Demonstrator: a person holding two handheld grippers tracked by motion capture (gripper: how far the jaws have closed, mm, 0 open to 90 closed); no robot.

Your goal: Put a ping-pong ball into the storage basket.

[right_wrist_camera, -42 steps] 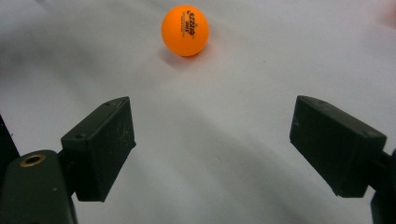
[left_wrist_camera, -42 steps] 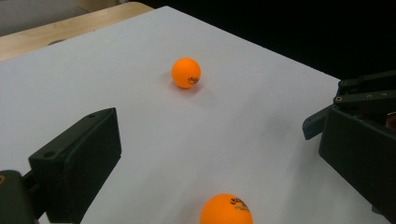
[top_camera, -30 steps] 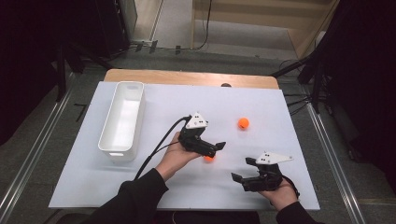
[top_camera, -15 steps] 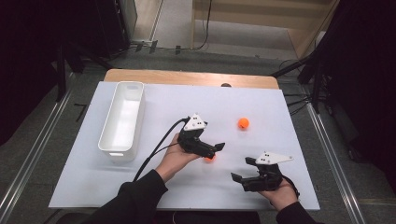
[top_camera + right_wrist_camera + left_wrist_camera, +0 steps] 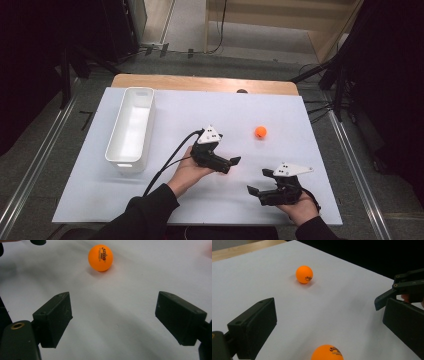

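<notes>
**White table, two orange balls, both grippers empty**

The table (image 5: 150,200) is covered in white, with a wooden edge at the far side and dark floor around it. From my seat I see the left gripper (image 5: 226,163) held low over the middle of the sheet, its jaws spread wide and gripping nothing. In the left gripper view one orange ball (image 5: 327,353) sits just ahead of the jaws, between them and slightly toward the right one, on the sheet. A second ball (image 5: 260,132) lies farther out beyond the fingertips, well apart from the first. My right gripper (image 5: 260,183) rests near the table's near edge, jaws also released and empty; in its own view the near ball (image 5: 100,257) lies ahead of the gap between the jaws. A white tray (image 5: 114,156) stands well off behind the left gripper.
</notes>
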